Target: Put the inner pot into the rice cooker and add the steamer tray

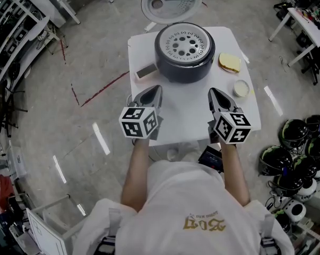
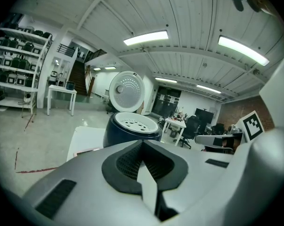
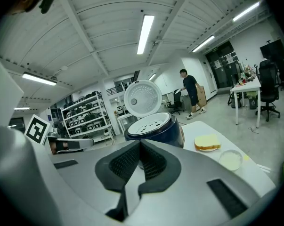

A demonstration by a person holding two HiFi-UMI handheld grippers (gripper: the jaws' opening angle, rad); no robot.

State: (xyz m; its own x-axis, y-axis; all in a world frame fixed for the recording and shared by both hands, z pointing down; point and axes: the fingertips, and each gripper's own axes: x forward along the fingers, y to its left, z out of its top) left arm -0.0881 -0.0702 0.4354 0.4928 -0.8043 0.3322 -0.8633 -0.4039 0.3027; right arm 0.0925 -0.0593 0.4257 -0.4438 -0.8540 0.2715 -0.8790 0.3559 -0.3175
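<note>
1. Head view: a white table (image 1: 186,108) stands on a grey concrete floor crossed by a red line (image 1: 98,92).
   - The dark rice cooker (image 1: 184,54) sits at the table's far side with its lid (image 1: 171,1) thrown back.
   - The perforated steamer tray (image 1: 184,42) lies in the cooker's mouth and hides whatever is under it.
   - A small grey block (image 1: 145,71) lies left of the cooker. A yellow slab on a plate (image 1: 230,62) and a small round dish (image 1: 241,88) lie to its right.
   - The left gripper (image 1: 158,88) and the right gripper (image 1: 212,91) hover over the near half of the table, well short of the cooker and touching nothing.
   - Helmets (image 1: 295,147) are heaped on the floor at the right.

2. Left gripper view: the jaws are pressed together with nothing between them.
   - Beyond them the cooker rises with the tray in its rim.
   - Only this view shows the storage shelves (image 2: 14,65) along the left wall and a white side table (image 2: 59,95).

3. Right gripper view: the jaws here are also closed and empty.
   - This view alone shows a person (image 3: 191,91) walking at the back, and a desk (image 3: 245,86) with an office chair.
   - Long ceiling lights run overhead.
</note>
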